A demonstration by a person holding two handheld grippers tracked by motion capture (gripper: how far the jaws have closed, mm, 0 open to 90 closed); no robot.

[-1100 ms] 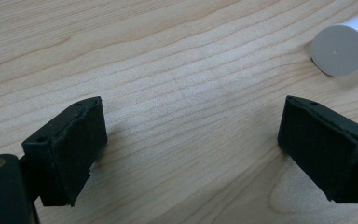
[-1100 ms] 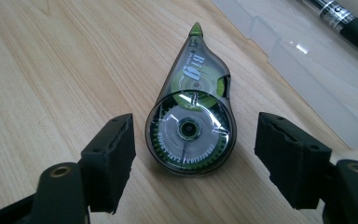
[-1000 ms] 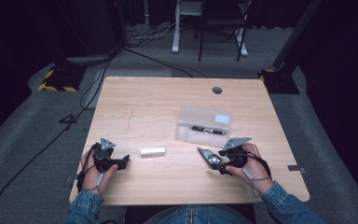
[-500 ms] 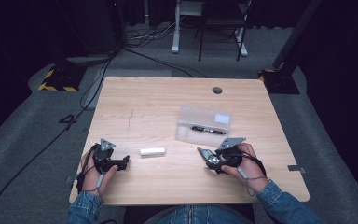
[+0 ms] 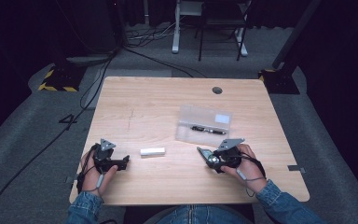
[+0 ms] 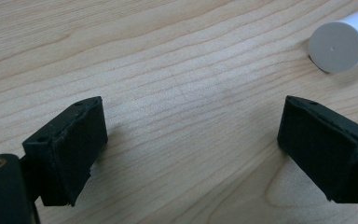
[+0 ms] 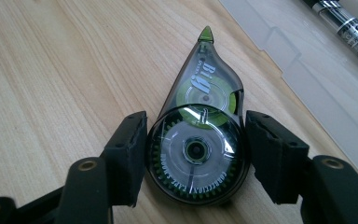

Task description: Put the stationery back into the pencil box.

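Correction-tape dispenser (image 7: 196,140) lies flat on the counter (image 5: 158,107) just beside the clear case (image 5: 204,123); right tool (image 7: 196,156) has just been closing, jaws now pressing its round body on both sides. Judged light, rigid, slick plastic; grip across the wide wheel end. Left tool (image 6: 191,140) rests released near a white tube (image 6: 342,39); wood surface, dark room.
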